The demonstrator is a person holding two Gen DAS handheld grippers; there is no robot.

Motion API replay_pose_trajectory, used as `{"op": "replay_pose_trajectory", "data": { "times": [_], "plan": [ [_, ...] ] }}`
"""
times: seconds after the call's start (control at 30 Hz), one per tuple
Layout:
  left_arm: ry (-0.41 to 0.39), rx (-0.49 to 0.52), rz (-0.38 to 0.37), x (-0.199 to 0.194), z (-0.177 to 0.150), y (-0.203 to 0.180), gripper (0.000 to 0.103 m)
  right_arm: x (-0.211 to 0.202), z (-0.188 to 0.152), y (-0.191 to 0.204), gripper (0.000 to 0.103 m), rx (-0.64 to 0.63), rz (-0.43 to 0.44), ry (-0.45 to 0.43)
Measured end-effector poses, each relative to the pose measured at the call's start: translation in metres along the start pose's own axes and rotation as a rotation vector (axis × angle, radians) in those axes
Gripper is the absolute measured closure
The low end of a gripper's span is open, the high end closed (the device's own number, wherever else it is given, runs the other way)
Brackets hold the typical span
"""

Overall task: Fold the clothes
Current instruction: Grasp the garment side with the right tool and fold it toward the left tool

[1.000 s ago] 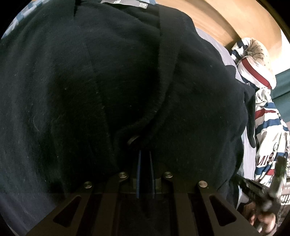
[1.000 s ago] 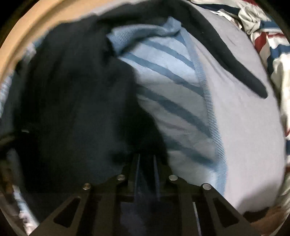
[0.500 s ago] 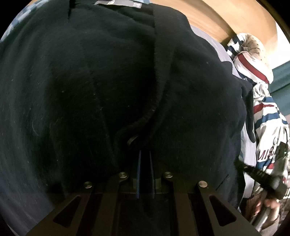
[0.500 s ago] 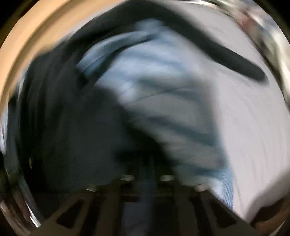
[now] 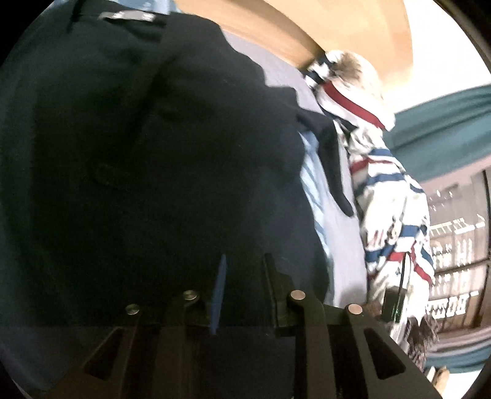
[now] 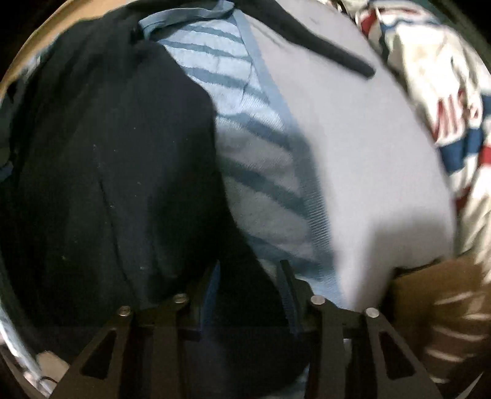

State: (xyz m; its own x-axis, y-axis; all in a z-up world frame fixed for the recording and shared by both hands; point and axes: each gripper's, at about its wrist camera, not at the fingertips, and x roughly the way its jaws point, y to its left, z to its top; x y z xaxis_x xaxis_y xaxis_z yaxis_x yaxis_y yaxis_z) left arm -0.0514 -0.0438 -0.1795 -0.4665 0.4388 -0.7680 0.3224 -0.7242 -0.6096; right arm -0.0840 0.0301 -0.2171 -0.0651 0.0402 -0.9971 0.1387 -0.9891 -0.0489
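black top lies on the grey sheet, over a striped shirt. soft, limp and light by the look; best pinched at a hem or shoulder. left tool and right tool have just been opening, spread, black cloth between but not pinched. neck label unreadable.

Black hand-held gripper, silver screws, blue finger pads
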Motion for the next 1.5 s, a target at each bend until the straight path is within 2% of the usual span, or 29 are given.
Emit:
{"op": "replay_pose_trajectory", "data": {
  "times": [0.03,0.07,0.13,0.17,0.2,0.23,0.27,0.3,0.33,0.4,0.43,0.5,0.53,0.6,0.63,0.7,0.73,0.8,0.83,0.93,1.03,1.17,1.27,1.3,1.33,1.37,1.43,1.47,1.5],
  "plan": [
    [0.010,-0.007,0.016,0.016,0.014,-0.017,0.078,0.000,0.000,-0.005,0.097,0.022,0.024,0.008],
    [0.014,-0.025,0.039,0.007,0.003,-0.007,0.078,-0.001,0.000,-0.011,0.097,0.041,0.020,0.017],
    [0.010,-0.087,0.079,-0.026,-0.024,0.025,0.078,-0.002,-0.001,-0.032,0.103,0.090,-0.125,0.029],
    [0.006,-0.117,0.091,-0.031,-0.031,0.036,0.079,-0.003,-0.002,-0.040,0.102,0.111,-0.172,0.033],
    [0.006,-0.139,0.101,-0.044,-0.036,0.051,0.079,-0.005,-0.003,-0.041,0.102,0.112,-0.159,0.046],
    [0.011,-0.150,0.105,-0.048,-0.038,0.058,0.079,-0.009,-0.005,-0.039,0.101,0.106,-0.143,0.049],
    [0.015,-0.161,0.111,-0.050,-0.040,0.064,0.079,-0.018,-0.005,-0.029,0.094,0.081,-0.122,0.024],
    [0.013,-0.171,0.117,-0.049,-0.040,0.066,0.079,-0.029,-0.004,-0.016,0.083,0.051,-0.110,-0.018],
    [0.009,-0.183,0.122,-0.050,-0.042,0.069,0.079,-0.038,-0.003,-0.004,0.060,0.020,-0.094,-0.055],
    [-0.013,-0.216,0.123,-0.060,-0.047,0.077,0.079,-0.045,0.000,0.019,0.071,-0.045,-0.029,-0.099],
    [-0.024,-0.233,0.124,-0.065,-0.050,0.082,0.078,-0.040,0.001,0.027,0.072,-0.073,0.005,-0.076],
    [-0.069,-0.276,0.112,-0.079,-0.056,0.092,0.079,-0.018,0.002,0.029,0.072,-0.074,-0.012,0.002],
    [-0.099,-0.296,0.102,-0.087,-0.059,0.097,0.079,-0.006,0.001,0.018,0.065,-0.011,-0.041,0.034],
    [-0.164,-0.316,0.082,-0.106,-0.064,0.108,0.078,-0.009,0.002,0.001,0.064,0.126,0.011,0.039],
    [-0.193,-0.337,0.078,-0.112,-0.065,0.113,0.078,-0.018,0.005,0.004,0.062,0.134,0.018,0.038],
    [-0.246,-0.376,0.069,-0.125,-0.067,0.124,0.076,-0.034,0.014,0.025,0.060,0.044,0.036,-0.010],
    [-0.257,-0.393,0.068,-0.128,-0.069,0.129,0.067,-0.042,0.018,0.037,0.057,-0.005,0.054,-0.035],
    [-0.278,-0.422,0.067,-0.136,-0.074,0.138,0.057,-0.053,0.030,0.071,0.056,-0.117,0.138,-0.085],
    [-0.283,-0.427,0.070,-0.139,-0.078,0.139,0.057,-0.055,0.036,0.090,0.056,-0.175,0.182,-0.096],
    [-0.299,-0.367,0.081,-0.143,-0.062,0.133,0.057,-0.056,0.053,0.140,0.058,-0.309,0.270,-0.111],
    [-0.276,-0.193,0.127,-0.136,-0.022,0.107,0.057,-0.059,0.074,0.177,0.057,-0.359,0.305,-0.133],
    [-0.153,0.034,0.273,-0.089,0.035,0.064,0.053,-0.067,0.085,0.179,0.054,-0.296,0.378,-0.139],
    [-0.112,0.101,0.327,-0.046,0.062,0.048,0.053,-0.083,0.073,0.171,0.050,-0.272,0.359,-0.130],
    [-0.105,0.099,0.331,-0.034,0.069,0.047,0.054,-0.079,0.074,0.164,0.049,-0.265,0.349,-0.123],
    [-0.108,0.091,0.335,-0.028,0.073,0.048,0.080,-0.069,0.078,0.153,0.049,-0.253,0.345,-0.113],
    [-0.121,0.086,0.345,-0.023,0.077,0.050,0.102,-0.063,0.082,0.144,0.049,-0.236,0.348,-0.102],
    [-0.184,0.050,0.411,-0.026,0.086,0.060,0.100,-0.053,0.088,0.127,0.049,-0.204,0.356,-0.082],
    [-0.210,0.012,0.421,-0.031,0.092,0.070,0.100,-0.052,0.090,0.123,0.049,-0.193,0.363,-0.078],
    [-0.213,-0.034,0.391,-0.035,0.098,0.081,0.100,-0.052,0.093,0.120,0.049,-0.188,0.370,-0.076]
  ]
}}
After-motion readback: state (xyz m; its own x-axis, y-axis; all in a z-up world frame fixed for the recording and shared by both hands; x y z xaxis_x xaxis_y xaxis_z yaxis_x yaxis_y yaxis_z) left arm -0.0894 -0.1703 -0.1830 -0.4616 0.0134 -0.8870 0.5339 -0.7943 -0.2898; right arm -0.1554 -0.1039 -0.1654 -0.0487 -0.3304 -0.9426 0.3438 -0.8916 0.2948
